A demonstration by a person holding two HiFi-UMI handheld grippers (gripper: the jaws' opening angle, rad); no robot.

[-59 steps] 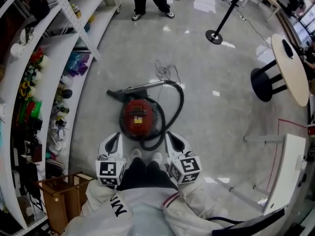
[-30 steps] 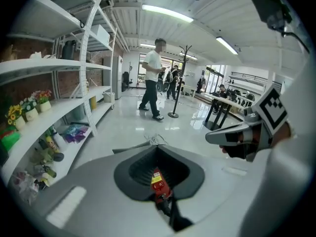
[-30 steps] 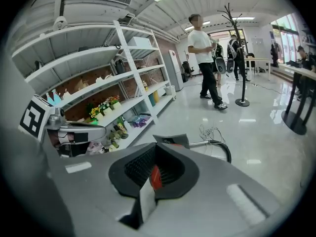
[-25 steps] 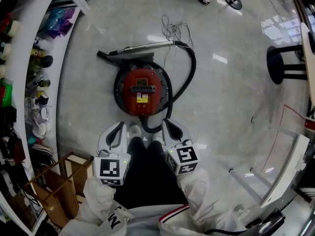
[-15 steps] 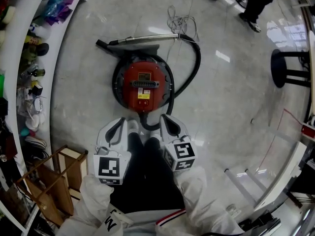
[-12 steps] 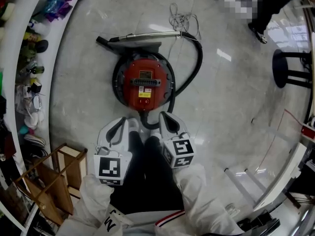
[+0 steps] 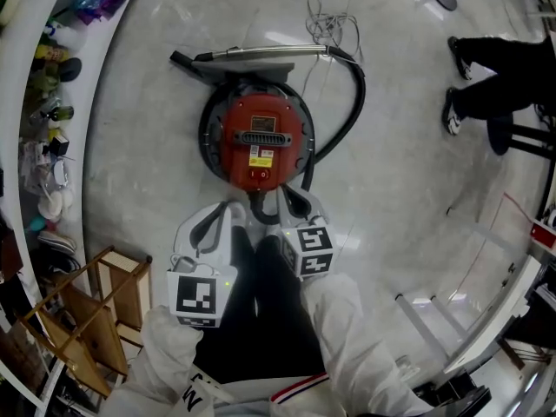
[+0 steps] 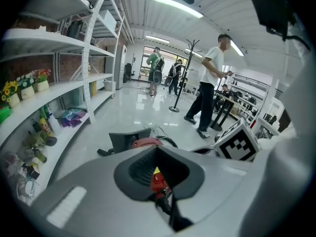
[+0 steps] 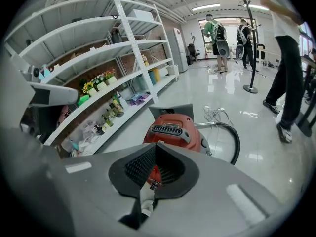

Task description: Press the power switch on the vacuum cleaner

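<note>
A round red vacuum cleaner [image 7: 259, 137] lies on the floor in front of my feet, with a small red switch [image 7: 260, 175] on its near edge. Its black hose [image 7: 354, 102] curves off to the right, and the metal wand [image 7: 261, 53] lies behind it. My right gripper [image 7: 291, 195] is shut and empty, its tip just short of the vacuum's near rim. In the right gripper view [image 9: 157, 145] the red body [image 9: 174, 127] sits close ahead. My left gripper [image 7: 228, 207] is shut and empty, a little further back; its own view [image 8: 157, 147] shows the vacuum [image 8: 146, 142] beyond its tip.
Curved white shelves [image 7: 52, 76] full of small items run along the left. A wooden crate [image 7: 95, 311] stands at lower left. A loose cable coil [image 7: 334, 24] lies behind the wand. A person's legs [image 7: 495, 85] are at the right near a stool.
The vacuum now sits closer under my view. My right gripper has moved forward to the vacuum's near rim, ahead of the left. A person has walked across to the right.
</note>
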